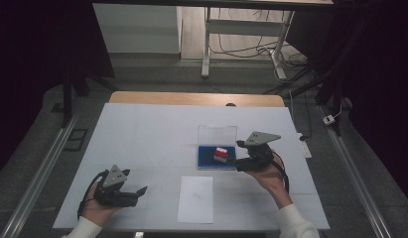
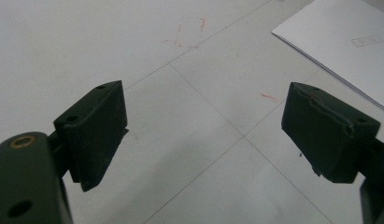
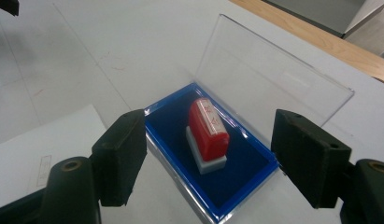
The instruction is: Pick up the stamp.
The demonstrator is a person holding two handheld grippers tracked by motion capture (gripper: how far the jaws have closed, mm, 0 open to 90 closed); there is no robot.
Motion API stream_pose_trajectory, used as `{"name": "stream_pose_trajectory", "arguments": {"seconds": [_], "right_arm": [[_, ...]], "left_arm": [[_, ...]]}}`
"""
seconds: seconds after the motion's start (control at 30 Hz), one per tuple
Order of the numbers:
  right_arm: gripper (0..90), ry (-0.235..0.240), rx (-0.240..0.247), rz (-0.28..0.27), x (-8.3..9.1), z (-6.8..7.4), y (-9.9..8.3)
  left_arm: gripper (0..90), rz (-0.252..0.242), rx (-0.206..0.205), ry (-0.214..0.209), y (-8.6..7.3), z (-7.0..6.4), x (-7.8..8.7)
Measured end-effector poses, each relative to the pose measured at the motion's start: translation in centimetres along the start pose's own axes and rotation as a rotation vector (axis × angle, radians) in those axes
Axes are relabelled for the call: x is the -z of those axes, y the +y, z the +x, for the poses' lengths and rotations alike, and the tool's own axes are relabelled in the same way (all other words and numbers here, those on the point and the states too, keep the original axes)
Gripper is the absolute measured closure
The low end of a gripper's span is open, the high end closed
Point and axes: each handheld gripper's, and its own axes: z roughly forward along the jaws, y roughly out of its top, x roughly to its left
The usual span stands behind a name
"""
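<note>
From where I stand, the red stamp (image 3: 207, 128) sits upright on its grey base inside the blue ink pad case (image 3: 255, 179), whose clear lid (image 3: 273, 79) is swung open and leans back toward the far edge of the table (image 1: 152, 129). The right gripper (image 1: 236, 159) hovers just beside the case at its right side, jaws spread wide and holding nothing; in the right gripper view the stamp lies between and beyond the two black pads, not touched by either. The left gripper (image 1: 142, 190) rests low over the near left part of the table, well apart from the case, its jaws likewise released over bare surface marked with faint red smudges (image 2: 189, 35). A white sheet of paper (image 1: 195, 199) lies near the front edge between the two hands.
</note>
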Motion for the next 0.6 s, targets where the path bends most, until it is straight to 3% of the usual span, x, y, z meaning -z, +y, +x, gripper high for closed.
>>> {"name": "stream_pose_trajectory", "arguments": {"seconds": [0.43, 0.6], "right_arm": [[28.1, 0.022, 0.034, 0.073, -4.1, -0.7, 1.1], [30.6, 0.026, 0.04, 0.1, -4.8, -0.7, 1.0]], "left_arm": [[14.8, 0.003, 0.004, 0.004, -0.1, 0.0, 0.0], [14.8, 0.003, 0.003, 0.006, -0.1, 0.0, 0.0]]}}
